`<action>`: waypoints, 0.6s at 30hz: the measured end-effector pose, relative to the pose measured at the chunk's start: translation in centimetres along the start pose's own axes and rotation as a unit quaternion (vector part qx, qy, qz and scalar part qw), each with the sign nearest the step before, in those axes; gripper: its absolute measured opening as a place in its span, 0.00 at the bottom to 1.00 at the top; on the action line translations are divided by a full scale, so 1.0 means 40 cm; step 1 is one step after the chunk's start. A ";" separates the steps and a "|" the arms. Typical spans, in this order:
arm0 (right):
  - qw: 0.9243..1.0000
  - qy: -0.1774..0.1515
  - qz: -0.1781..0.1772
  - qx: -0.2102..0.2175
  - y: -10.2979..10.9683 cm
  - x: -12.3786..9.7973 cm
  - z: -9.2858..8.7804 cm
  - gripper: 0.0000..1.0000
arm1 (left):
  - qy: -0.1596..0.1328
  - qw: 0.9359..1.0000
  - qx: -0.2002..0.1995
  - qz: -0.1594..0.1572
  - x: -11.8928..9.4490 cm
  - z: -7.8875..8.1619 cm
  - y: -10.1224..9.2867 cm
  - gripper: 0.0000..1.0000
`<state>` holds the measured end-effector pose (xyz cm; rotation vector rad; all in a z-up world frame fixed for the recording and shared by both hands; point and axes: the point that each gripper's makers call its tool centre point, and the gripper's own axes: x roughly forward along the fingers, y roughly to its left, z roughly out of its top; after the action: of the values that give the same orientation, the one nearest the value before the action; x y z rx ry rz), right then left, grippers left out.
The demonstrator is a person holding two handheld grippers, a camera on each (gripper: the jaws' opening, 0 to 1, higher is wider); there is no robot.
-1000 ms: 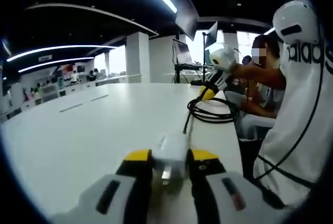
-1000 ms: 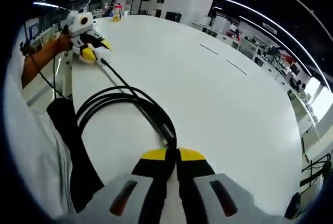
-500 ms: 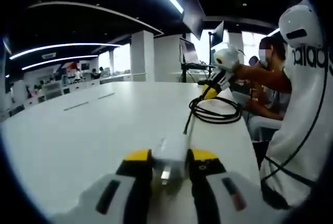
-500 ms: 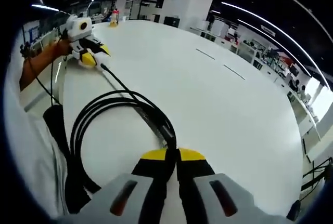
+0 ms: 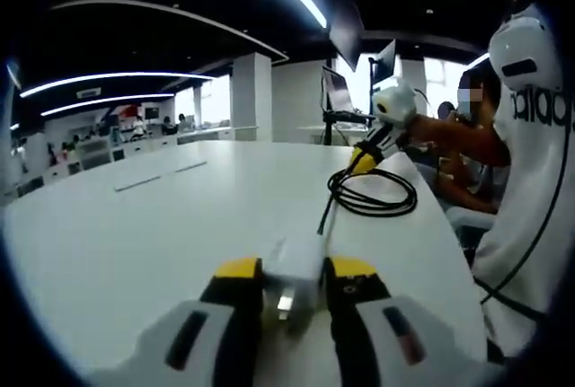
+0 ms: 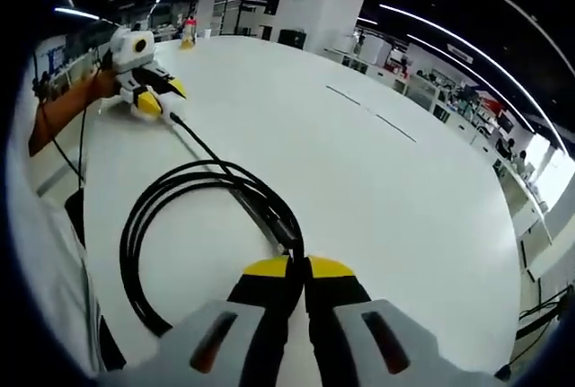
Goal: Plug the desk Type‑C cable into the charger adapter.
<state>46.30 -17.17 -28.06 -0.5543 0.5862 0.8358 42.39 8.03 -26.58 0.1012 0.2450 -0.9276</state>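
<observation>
My left gripper (image 5: 295, 271) is shut on a white charger adapter (image 5: 297, 250), held just above the white table (image 5: 135, 225). A black cable leaves the adapter's far end and runs to a loose coil (image 5: 395, 205); whether it is plugged in I cannot tell. Beyond the coil my right gripper (image 5: 364, 161) shows with yellow tips. In the right gripper view, my right gripper (image 6: 299, 268) is shut on the black cable right at its tips. The cable coil (image 6: 144, 216) lies to the left, and a strand runs up to the left gripper (image 6: 154, 98).
A person in a white shirt with black lettering (image 5: 530, 162) stands at the table's right edge, another person seated behind. Monitors (image 5: 337, 91) and a white pillar (image 5: 252, 95) lie past the far end. A small bottle (image 6: 189, 32) stands far off on the table (image 6: 359, 162).
Both views have drifted a little with the hands. Each gripper keeps its hold, and the coil lies much as before.
</observation>
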 end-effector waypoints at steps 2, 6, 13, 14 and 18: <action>1.000 -0.001 -0.001 0.000 -0.012 0.008 0.005 0.04 | 0.001 1.000 0.000 0.000 0.006 0.002 0.009 0.26; 1.000 -0.003 -0.007 0.000 -0.035 0.020 0.018 0.04 | 0.004 1.000 0.002 0.002 0.024 0.009 0.031 0.26; 1.000 -0.004 -0.008 0.003 -0.071 0.056 0.038 0.02 | 0.007 1.000 0.003 0.003 0.053 0.018 0.074 0.26; 1.000 -0.003 -0.009 0.004 -0.076 0.060 0.040 0.02 | 0.007 1.000 0.002 0.005 0.057 0.020 0.082 0.26; 1.000 -0.008 -0.011 0.005 -0.100 0.074 0.050 0.02 | 0.009 1.000 0.005 0.008 0.070 0.023 0.111 0.27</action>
<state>51.64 -16.54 -27.76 -0.5429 0.5678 0.8154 47.70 8.33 -26.48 0.1200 0.2567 -0.9116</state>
